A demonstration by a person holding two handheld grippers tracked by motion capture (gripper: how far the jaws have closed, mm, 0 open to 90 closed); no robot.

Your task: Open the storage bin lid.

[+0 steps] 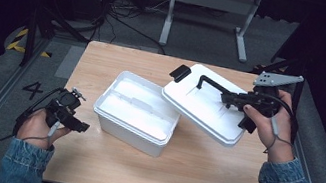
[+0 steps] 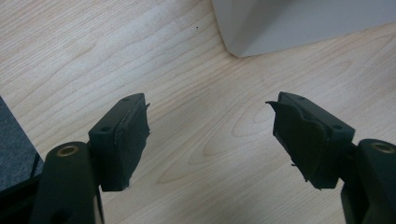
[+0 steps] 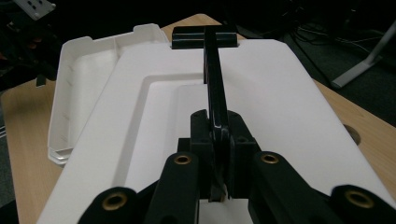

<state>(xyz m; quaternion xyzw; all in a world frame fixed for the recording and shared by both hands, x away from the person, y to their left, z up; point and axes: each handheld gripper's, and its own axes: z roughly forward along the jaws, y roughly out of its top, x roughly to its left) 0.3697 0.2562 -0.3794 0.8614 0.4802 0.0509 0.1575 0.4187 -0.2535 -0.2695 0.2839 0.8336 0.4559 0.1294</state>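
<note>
Right gripper (image 1: 237, 102) is clamped on the lid's (image 1: 203, 111) black handle (image 3: 215, 88), holding it tilted beside the open box (image 1: 134, 112). Left gripper (image 1: 75, 124), jaws apart, idles near the desk's (image 1: 162, 172) left edge.

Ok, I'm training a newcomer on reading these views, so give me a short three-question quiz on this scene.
1. True or false: the lid sits shut on the box.
2. Which gripper holds the lid's black handle: A left, B right?
3. The left gripper has its fingers ____ above the bare table.

Key: 1 false, the lid is lifted off, beside the box. 2 B, the right gripper. 3 open.
</note>
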